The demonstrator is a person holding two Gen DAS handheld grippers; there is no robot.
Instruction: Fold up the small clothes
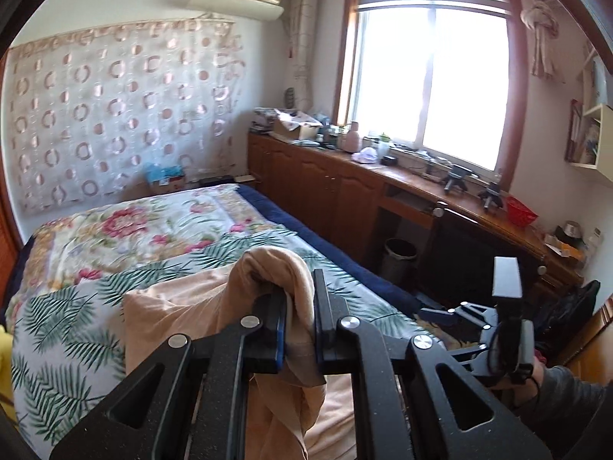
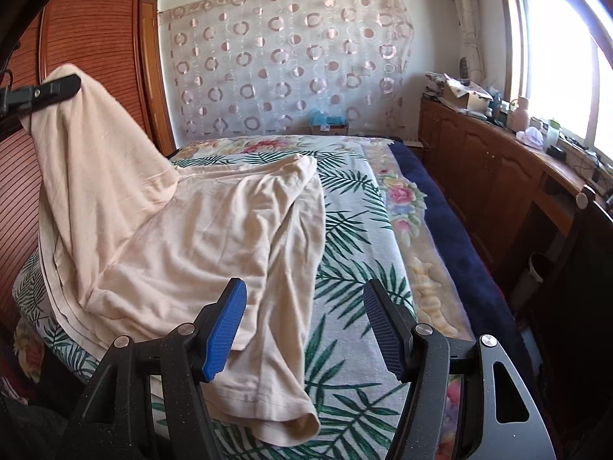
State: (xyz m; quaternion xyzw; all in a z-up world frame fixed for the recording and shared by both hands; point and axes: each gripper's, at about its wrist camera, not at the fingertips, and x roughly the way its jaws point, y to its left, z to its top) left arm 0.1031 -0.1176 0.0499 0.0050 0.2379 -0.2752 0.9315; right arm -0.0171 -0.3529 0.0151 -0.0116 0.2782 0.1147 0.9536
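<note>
Shirt (image 2: pixel 184 230) hangs clamped in left hand-held gripper (image 1: pixel 300 306); right hand-held gripper (image 2: pixel 304 322) gapes above its sleeve.

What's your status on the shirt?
Left gripper shut on peach cotton shirt, one side lifted. Right gripper open, empty, above sleeve. Palm-print bedspread beneath, nothing blocking.

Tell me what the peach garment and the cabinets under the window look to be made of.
Peach garment: soft matte knit, probably cotton jersey; it drapes in limp folds and has stitched hems. Cabinets: reddish-brown wood with a slight sheen and raised panel doors; solid wood or veneer cannot be told.
</note>
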